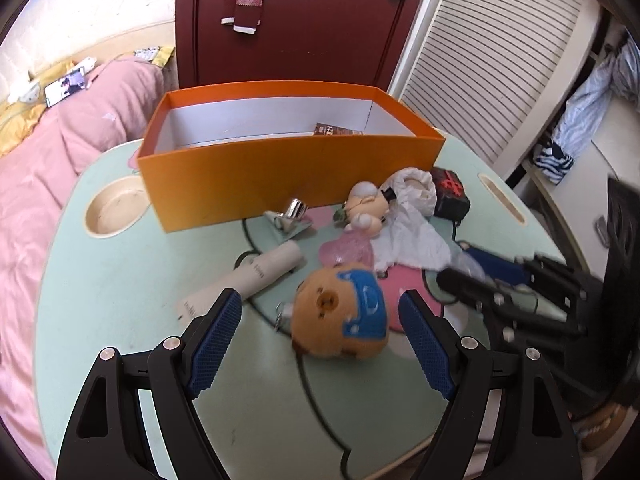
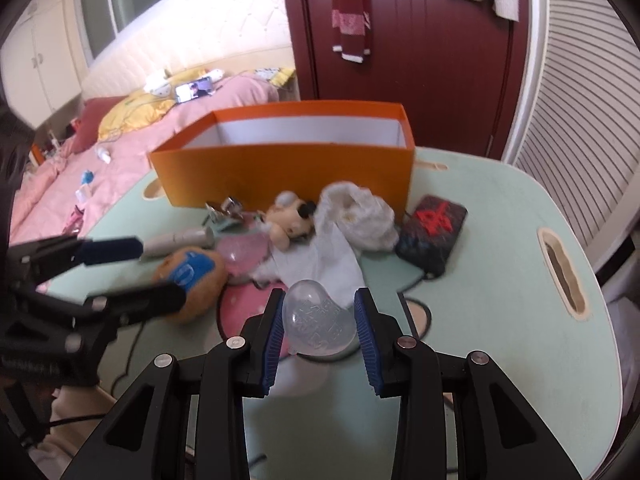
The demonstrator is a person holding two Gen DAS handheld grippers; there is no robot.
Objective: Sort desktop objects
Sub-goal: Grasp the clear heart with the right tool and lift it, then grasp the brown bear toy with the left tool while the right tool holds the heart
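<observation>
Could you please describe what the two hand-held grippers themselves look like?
Both match: the left hand-held gripper and right hand-held gripper have matte black linkage arms with triangular cut-outs, silver round pivot pins, and two fingers faced with blue ribbed pads. No sleeves show.

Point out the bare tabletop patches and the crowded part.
Bare mint green tabletop lies right of the dark red-marked pouch, toward the oval slot, and left of the white tube, by the round recess. Crowded: in front of the orange box.
</observation>
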